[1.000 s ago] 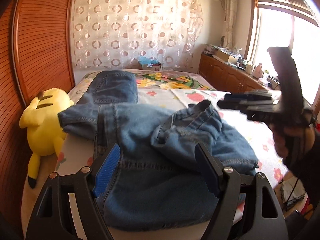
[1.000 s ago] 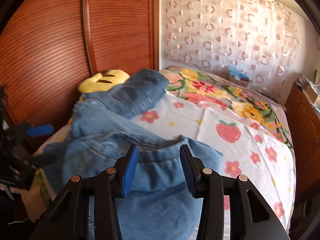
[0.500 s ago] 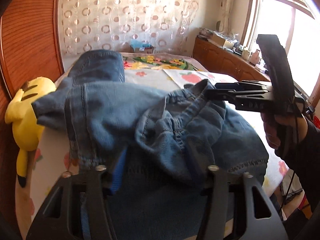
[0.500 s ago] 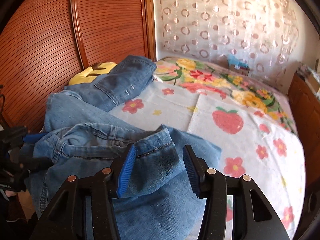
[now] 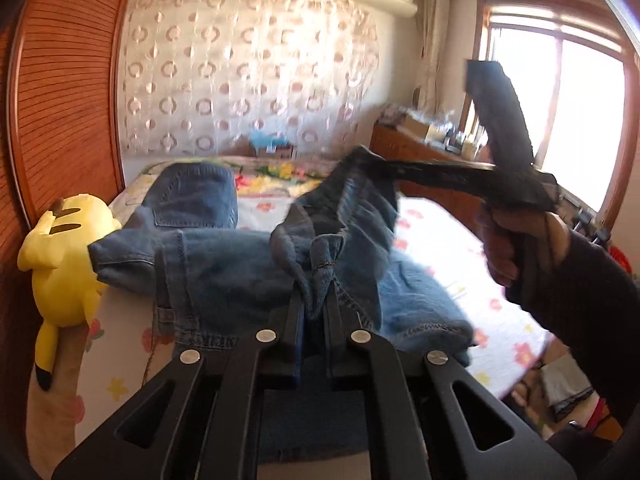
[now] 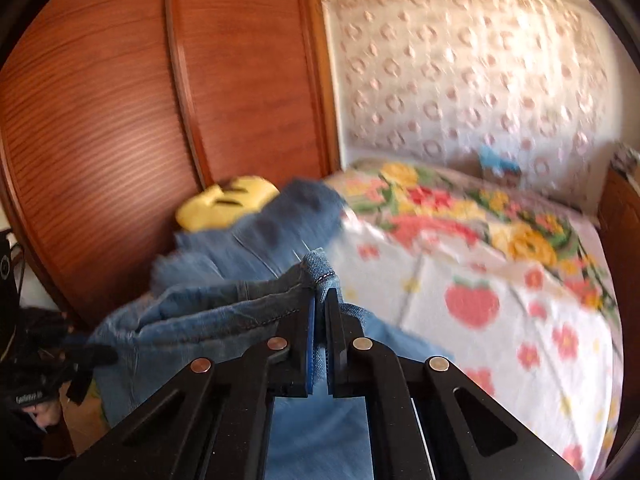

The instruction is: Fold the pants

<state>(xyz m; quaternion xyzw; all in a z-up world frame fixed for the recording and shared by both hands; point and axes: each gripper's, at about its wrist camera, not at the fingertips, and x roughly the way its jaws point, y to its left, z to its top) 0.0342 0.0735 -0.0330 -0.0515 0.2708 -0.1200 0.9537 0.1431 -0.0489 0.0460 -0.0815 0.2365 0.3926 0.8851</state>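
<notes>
Blue denim pants (image 5: 224, 264) lie bunched on the near end of the bed, one leg reaching back toward the far end. My left gripper (image 5: 318, 300) is shut on a pinched fold of the denim at its waist end. In the left wrist view my right gripper (image 5: 384, 168), held by a hand in a dark sleeve, lifts another corner of the pants off the bed. The right wrist view shows that gripper (image 6: 320, 300) shut on a hem edge of the pants (image 6: 224, 312), with the cloth raised and stretched between both grippers.
A yellow plush toy (image 5: 68, 256) lies at the bed's left edge against the wooden wardrobe (image 5: 64, 92). The floral bedsheet (image 6: 500, 308) stretches right and back. A wooden cabinet (image 5: 420, 148) with clutter stands under the window. A small box (image 5: 272, 148) sits at the far end.
Both grippers closed on the denim and rose, pulling the waist end up off the bed. One second ago both stood open above the flat cloth.
</notes>
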